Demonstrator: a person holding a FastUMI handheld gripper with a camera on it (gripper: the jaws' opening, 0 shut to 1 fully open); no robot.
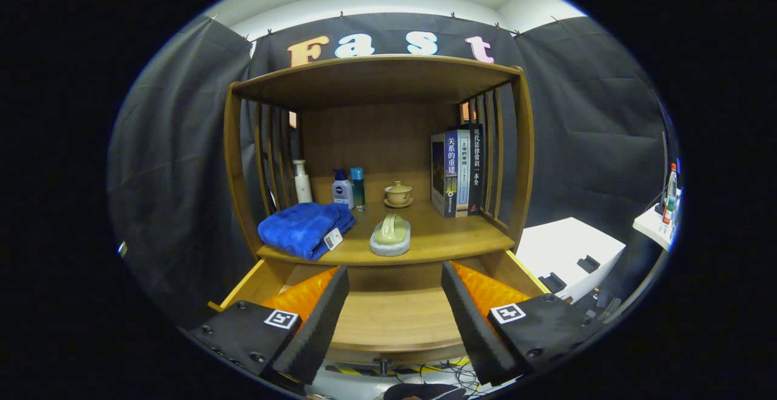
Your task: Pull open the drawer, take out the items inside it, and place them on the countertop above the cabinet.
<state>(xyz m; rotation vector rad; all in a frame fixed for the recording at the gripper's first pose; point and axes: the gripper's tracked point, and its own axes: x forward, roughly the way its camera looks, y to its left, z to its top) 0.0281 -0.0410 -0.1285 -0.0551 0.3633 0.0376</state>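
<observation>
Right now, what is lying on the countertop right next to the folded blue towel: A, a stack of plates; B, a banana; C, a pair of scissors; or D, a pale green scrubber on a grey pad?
D: a pale green scrubber on its grey pad sits beside the blue towel on the countertop, beyond the open tongs held over the pulled-out drawer.

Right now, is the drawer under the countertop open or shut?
Open. The drawer is pulled out below the countertop, its bare wooden floor showing between the spread fingers of the gripper, which grips nothing.
</observation>
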